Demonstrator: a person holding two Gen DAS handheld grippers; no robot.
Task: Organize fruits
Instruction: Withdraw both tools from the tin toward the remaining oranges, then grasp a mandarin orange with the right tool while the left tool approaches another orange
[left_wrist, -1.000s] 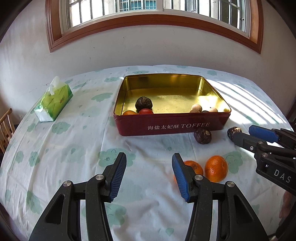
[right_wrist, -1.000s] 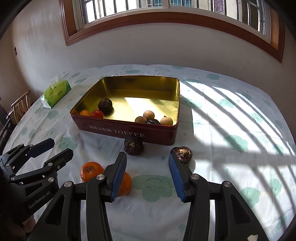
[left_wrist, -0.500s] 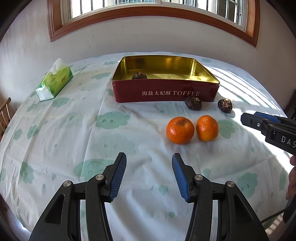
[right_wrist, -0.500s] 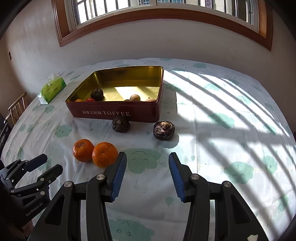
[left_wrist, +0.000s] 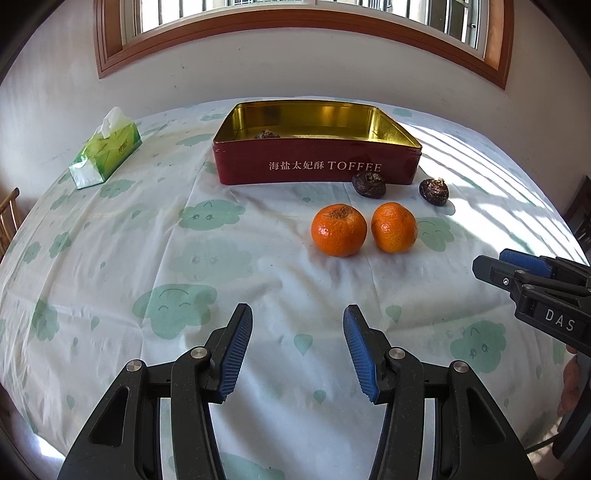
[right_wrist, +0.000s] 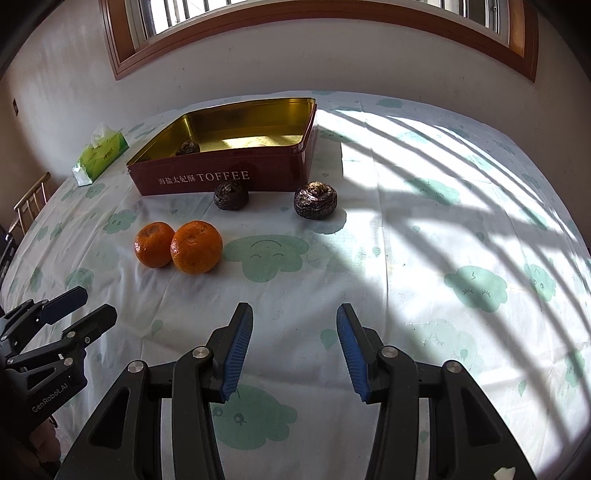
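A red toffee tin (left_wrist: 317, 170) (right_wrist: 221, 177) with a gold inside stands on the table; one dark fruit (left_wrist: 266, 134) (right_wrist: 187, 147) shows over its rim. In front of it lie two dark wrinkled fruits (left_wrist: 368, 184) (left_wrist: 433, 192) (right_wrist: 231, 195) (right_wrist: 315, 200) and two oranges (left_wrist: 338, 230) (left_wrist: 393, 227) (right_wrist: 153, 244) (right_wrist: 196, 246) side by side. My left gripper (left_wrist: 297, 343) (right_wrist: 79, 306) hovers open and empty short of the oranges. My right gripper (right_wrist: 294, 341) (left_wrist: 509, 264) is open and empty too, near the table's front.
A green tissue pack (left_wrist: 105, 149) (right_wrist: 100, 153) lies at the far left of the cloud-patterned tablecloth (left_wrist: 207, 258). A wooden chair (right_wrist: 31, 201) stands past the left edge. A wall with a window is behind the tin.
Both grippers have drawn back from the tin and sunk lower. The oranges, once at the left gripper's fingertips, now lie well ahead of both. Jaw gaps are unchanged.
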